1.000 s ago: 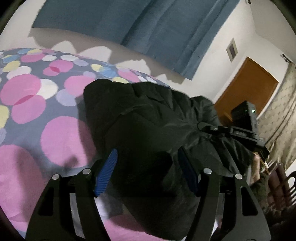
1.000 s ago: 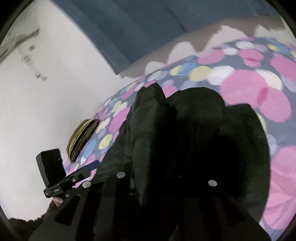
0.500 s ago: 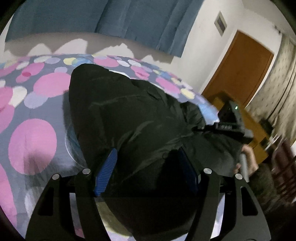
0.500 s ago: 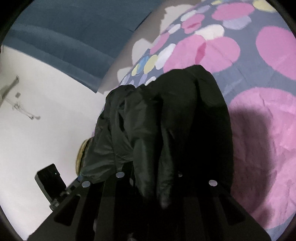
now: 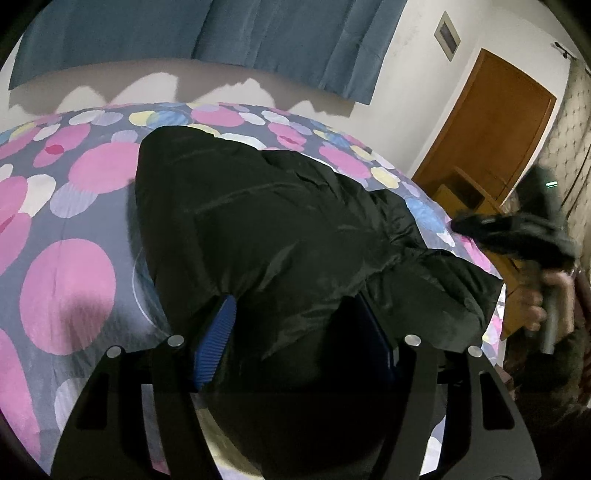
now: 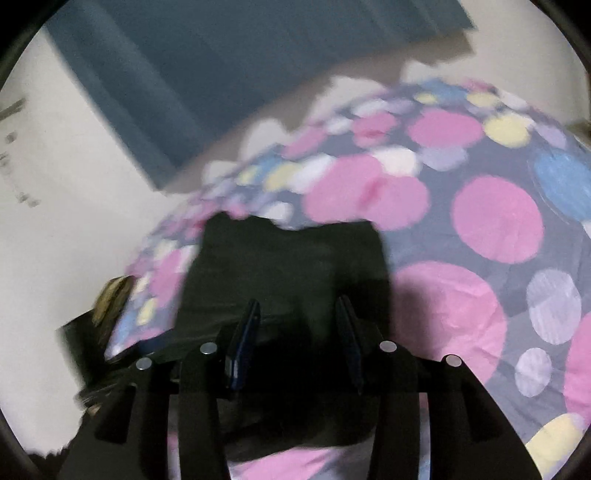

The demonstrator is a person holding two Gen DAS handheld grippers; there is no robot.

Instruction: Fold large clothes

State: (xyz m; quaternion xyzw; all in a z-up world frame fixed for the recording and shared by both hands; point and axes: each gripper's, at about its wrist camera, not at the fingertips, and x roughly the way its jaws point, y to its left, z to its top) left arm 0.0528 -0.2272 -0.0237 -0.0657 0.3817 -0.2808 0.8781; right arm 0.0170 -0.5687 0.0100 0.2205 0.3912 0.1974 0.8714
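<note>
A large black puffy jacket (image 5: 280, 236) lies folded on the bed. In the left wrist view my left gripper (image 5: 295, 325) is open, its blue-padded fingers (image 5: 216, 343) spread with the jacket's near edge bulging between them. In the right wrist view, which is blurred, my right gripper (image 6: 299, 332) is open just above the jacket (image 6: 288, 269), nothing in its jaws. The right gripper also shows in the left wrist view (image 5: 517, 232) at the right, lifted clear of the jacket, in a hand.
The bed has a grey cover with pink, yellow and blue dots (image 5: 66, 229). A blue curtain (image 5: 221, 33) hangs behind. A brown door (image 5: 491, 129) and wooden furniture (image 5: 465, 192) stand at right. A striped object (image 6: 110, 295) lies past the bed's left edge.
The right gripper has let go of the jacket and opened; it has lifted and pulled away. The jacket part it held now lies flat. The left gripper stays open at the near edge.
</note>
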